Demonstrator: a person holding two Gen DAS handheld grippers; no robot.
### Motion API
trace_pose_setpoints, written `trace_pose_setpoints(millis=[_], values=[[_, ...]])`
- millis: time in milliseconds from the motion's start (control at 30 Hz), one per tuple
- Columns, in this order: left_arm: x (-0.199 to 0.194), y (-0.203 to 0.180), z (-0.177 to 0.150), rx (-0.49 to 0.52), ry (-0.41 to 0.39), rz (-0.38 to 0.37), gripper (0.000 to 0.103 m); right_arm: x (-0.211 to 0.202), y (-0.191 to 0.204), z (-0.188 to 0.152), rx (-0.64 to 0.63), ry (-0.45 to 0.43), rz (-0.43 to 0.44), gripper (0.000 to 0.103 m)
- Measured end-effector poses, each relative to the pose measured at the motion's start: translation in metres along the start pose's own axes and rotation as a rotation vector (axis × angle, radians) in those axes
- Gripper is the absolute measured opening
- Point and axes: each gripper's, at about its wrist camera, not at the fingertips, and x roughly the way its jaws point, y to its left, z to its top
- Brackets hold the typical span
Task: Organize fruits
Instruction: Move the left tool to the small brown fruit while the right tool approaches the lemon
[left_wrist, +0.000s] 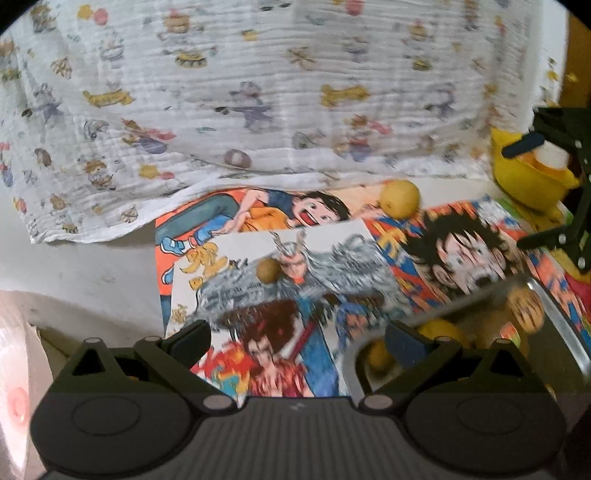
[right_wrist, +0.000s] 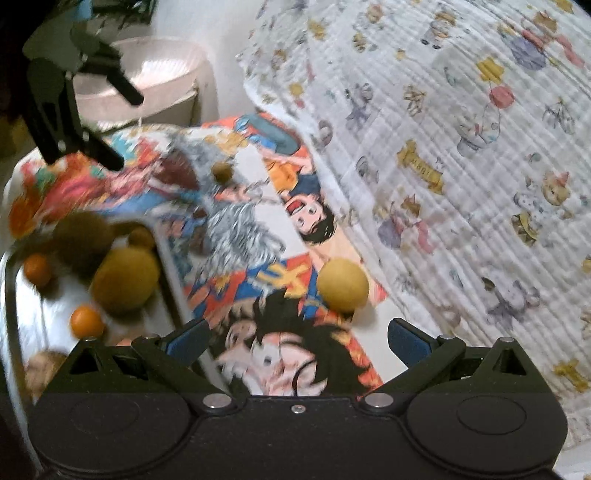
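A round yellow fruit (right_wrist: 343, 284) lies on the comic posters (right_wrist: 258, 229), just ahead of my right gripper (right_wrist: 297, 339), which is open and holds nothing. Farther off, a small brownish fruit (right_wrist: 222, 170) rests on the posters. The left wrist view shows the same small fruit (left_wrist: 267, 270) ahead of my open, empty left gripper (left_wrist: 297, 338), with the yellow fruit (left_wrist: 400, 203) beyond it. A metal tray (right_wrist: 11, 288) at the left holds a large yellow fruit (right_wrist: 125, 278), a brown kiwi (right_wrist: 83, 236) and small oranges (right_wrist: 86, 323). The tray's rim (left_wrist: 554, 306) also shows low right in the left wrist view.
A white cloth with cartoon prints (left_wrist: 258, 92) hangs down at the back of the posters. A yellow bowl (left_wrist: 528, 181) stands at the far right behind the right gripper (left_wrist: 513, 197). A white basin (right_wrist: 147, 70) sits beyond the left gripper (right_wrist: 128, 132).
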Motion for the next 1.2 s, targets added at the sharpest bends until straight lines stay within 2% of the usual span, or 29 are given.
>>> trace_pose_setpoints(millis=[167, 333, 767, 1200], values=[[0.027, 0.007, 0.011, -0.038, 0.006, 0.012, 0.102, 0.03, -0.016, 0.01, 0.081, -0.011, -0.002, 0.102], [0.053, 0.008, 0.018, -0.029, 0.012, 0.034, 0.102, 0.061, -0.033, 0.013, 0.185, -0.015, -0.016, 0.102], [0.116, 0.013, 0.031, -0.081, 0.03, 0.024, 0.102, 0.122, -0.054, 0.012, 0.419, -0.09, -0.048, 0.102], [0.143, 0.01, 0.024, -0.155, -0.01, 0.07, 0.102, 0.155, -0.052, 0.002, 0.592, -0.111, -0.114, 0.102]])
